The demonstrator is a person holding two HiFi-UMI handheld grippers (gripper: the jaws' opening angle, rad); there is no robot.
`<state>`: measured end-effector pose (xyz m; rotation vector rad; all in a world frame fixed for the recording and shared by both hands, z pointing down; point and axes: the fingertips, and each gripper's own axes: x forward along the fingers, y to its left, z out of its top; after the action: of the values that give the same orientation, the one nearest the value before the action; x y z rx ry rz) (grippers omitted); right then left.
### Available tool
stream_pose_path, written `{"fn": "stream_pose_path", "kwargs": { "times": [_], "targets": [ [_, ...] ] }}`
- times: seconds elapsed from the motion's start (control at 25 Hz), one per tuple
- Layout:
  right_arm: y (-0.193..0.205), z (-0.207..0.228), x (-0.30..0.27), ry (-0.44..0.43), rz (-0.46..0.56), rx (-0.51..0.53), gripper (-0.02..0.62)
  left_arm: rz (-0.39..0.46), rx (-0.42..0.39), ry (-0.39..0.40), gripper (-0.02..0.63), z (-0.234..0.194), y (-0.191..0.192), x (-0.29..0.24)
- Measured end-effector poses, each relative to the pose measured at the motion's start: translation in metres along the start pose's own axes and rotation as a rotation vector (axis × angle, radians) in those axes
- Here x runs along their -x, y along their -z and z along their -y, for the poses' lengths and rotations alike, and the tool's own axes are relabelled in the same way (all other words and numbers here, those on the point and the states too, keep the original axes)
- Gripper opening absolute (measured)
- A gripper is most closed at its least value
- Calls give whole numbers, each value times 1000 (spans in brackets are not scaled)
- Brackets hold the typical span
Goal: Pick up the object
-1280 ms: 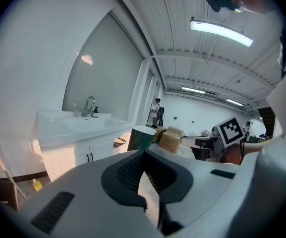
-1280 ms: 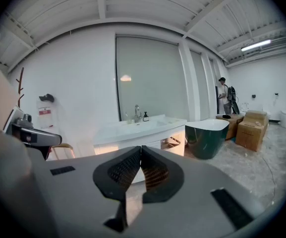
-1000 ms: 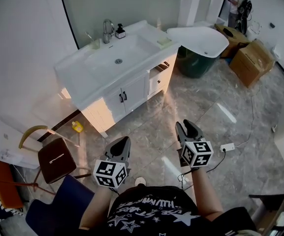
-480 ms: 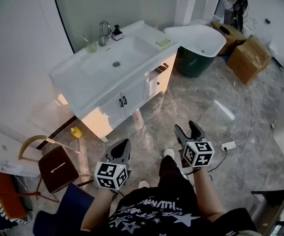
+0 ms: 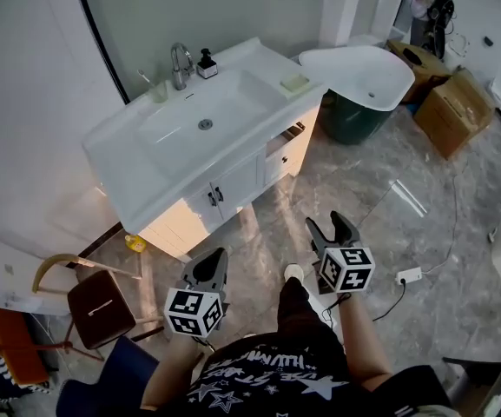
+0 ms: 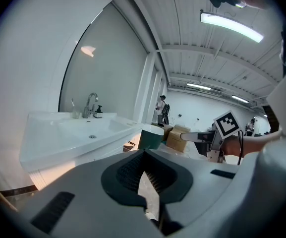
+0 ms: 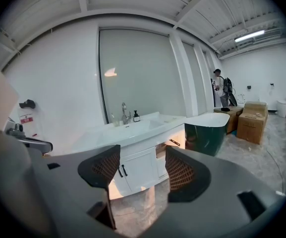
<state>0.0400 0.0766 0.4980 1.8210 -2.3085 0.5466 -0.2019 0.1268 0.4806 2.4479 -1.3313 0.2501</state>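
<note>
**Both claws over floor, short of table**

A glossy white table [image 5: 137, 181] w/ a moulded basin is seen ahead. A chrome tap [image 5: 179, 61], dark pump bottle [image 5: 206, 61], clear cup [image 5: 158, 91] and flat pale-green pad [image 5: 294, 82] are set on it. Which one is the object can't be told; all lie well ahead of both claws, past the table's front edge. L claw [image 5: 219, 254]: ribbed black pads closed tip to tip, nothing between. R claw [image 5: 328, 222]: mesh-textured pads spread wide, empty. Both are held above the grey veined marble floor [image 5: 380, 181].
</note>
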Motion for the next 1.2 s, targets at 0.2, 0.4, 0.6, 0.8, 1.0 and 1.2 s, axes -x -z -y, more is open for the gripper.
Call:
{"fn": "stream_pose_path", "kwargs": {
  "times": [0.2,0.4,0.6,0.8,1.0,1.2],
  "targets": [
    [-30,51,-50,-28,0,-5,281,-11,-24,-19,15,5,-28,-70],
    [-66,110,-100,-46,3,-6,281,-19,-42,-29,15,19,-56,-142],
    [-93,154,-149,-96,-4,2,281,-25,-43,-62,15,25,-79,-208],
    [-107,187,-184,-144,-29,11,281,-32,-32,-91,15,32,-94,-261],
    [-111,207,-208,-179,-57,23,281,-39,-24,-109,15,44,-101,-291],
    [-109,213,-224,-188,-78,15,281,-51,2,-134,15,35,-101,-305]
  ]
}}
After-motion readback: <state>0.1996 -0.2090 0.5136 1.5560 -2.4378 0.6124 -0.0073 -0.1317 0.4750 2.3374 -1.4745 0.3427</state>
